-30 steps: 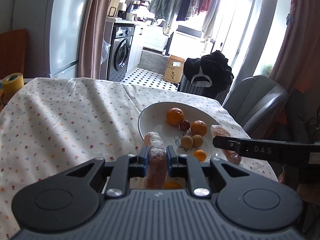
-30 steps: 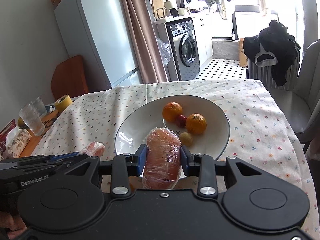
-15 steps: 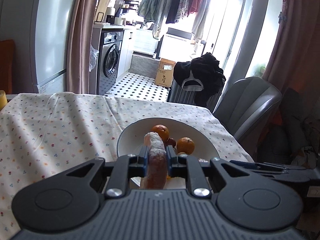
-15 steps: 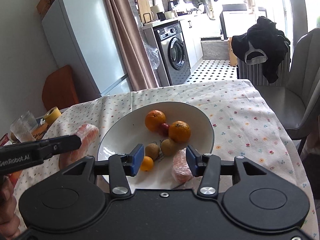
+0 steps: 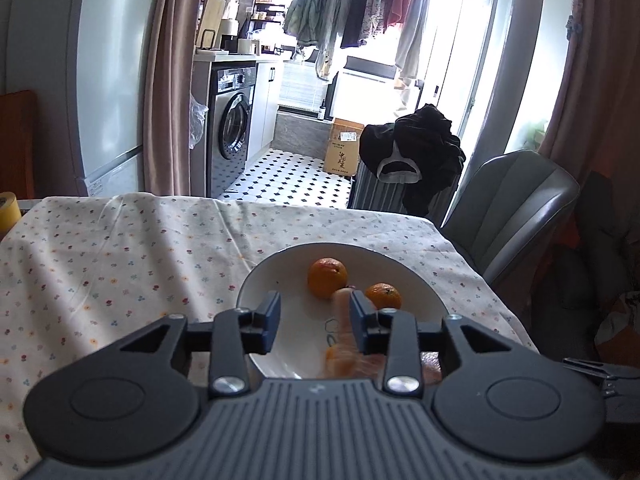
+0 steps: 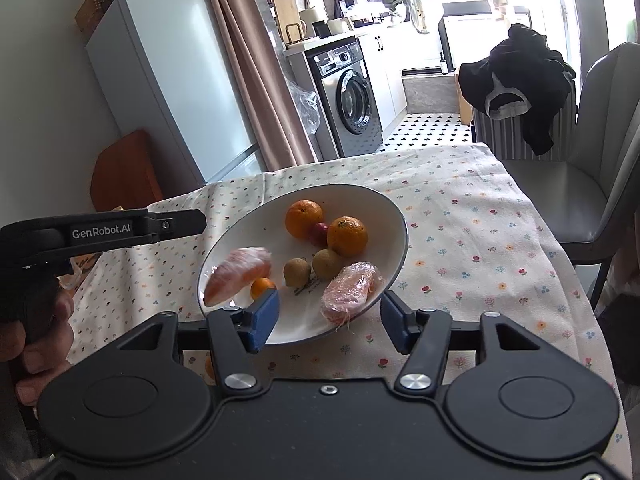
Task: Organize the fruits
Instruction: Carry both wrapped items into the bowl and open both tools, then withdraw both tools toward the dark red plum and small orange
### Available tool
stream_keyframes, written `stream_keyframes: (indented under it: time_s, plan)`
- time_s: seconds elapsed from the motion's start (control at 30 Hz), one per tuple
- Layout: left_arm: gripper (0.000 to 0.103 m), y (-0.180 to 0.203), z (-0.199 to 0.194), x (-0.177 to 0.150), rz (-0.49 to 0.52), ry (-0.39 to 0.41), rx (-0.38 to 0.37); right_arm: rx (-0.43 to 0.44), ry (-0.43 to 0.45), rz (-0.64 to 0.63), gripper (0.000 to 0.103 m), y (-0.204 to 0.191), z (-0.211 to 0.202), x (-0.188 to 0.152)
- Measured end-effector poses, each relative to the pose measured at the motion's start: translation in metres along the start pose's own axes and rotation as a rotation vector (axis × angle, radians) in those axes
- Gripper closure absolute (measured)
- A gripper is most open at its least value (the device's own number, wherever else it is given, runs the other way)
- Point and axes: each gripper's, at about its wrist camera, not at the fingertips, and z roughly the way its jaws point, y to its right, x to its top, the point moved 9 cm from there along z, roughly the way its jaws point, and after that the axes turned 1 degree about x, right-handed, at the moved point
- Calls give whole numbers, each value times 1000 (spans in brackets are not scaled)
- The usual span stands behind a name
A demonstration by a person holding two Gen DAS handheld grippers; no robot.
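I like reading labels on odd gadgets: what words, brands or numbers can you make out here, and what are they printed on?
"GenRobot.AI": white lettering on the side of the left gripper, seen from the right wrist.
Cardboard box on the tiled floor: dark characters and a white label, too small to read.
Plate: a dark mark on its inside, unreadable.
Washing machine: panel markings too small.

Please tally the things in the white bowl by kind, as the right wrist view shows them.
Large oranges: 2
Small orange citrus: 1
Brown round fruits: 2
Small red fruit: 1
Plastic-wrapped orange pieces: 2
Total in the white bowl: 8
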Motion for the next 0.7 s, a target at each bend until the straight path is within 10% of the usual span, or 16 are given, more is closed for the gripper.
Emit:
stream_keyframes:
  time_s: [0.37, 0.7]
  plan:
    - [37, -9, -22, -30, -18, -21, 30, 15, -22, 19, 41, 0, -3, -16]
    - [32, -8, -34, -56, -54, -36, 38, 35, -39, 2, 34, -7, -11, -30]
